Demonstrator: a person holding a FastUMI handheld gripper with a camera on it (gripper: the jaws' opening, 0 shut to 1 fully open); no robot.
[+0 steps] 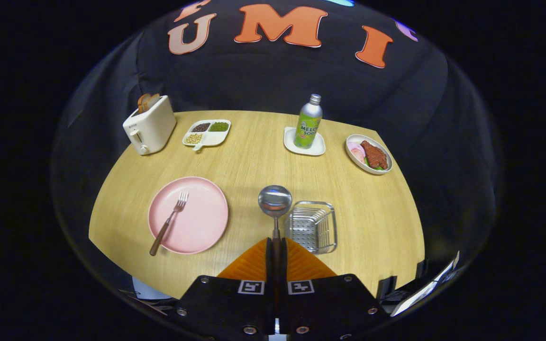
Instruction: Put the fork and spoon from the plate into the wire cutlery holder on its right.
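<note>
Gripper (pixel 277 246) first: its two fingers are pressed together on the handle of the spoon (pixel 275 201), and the bowl stands out ahead of them at twelve o'clock, lifted above the tabletop (pixel 254 156). I read this as the carry step, with the spoon clear of the plate and not yet dropped.

From the spoon bowl, the wire cutlery holder (pixel 312 226) sits at about four o'clock, just beside it, mouth open upward. The pink plate (pixel 197 222) lies at nine o'clock from the holder, and the fork (pixel 168 222) rests across it, tines up-table, handle end hanging past the rim toward me.

My worries from here: the hold is near the end of a thin handle, so the spoon may pivot or slide out if I swing hard. If I let go while the bowl is over the holder's near rim, it could bounce off the wire onto the tabletop. The holder looks light; a downward poke might tip or shove it. Farther off at one o'clock stands a soda bottle (pixel 309 122) on a coaster, safe unless I overshoot.
</note>
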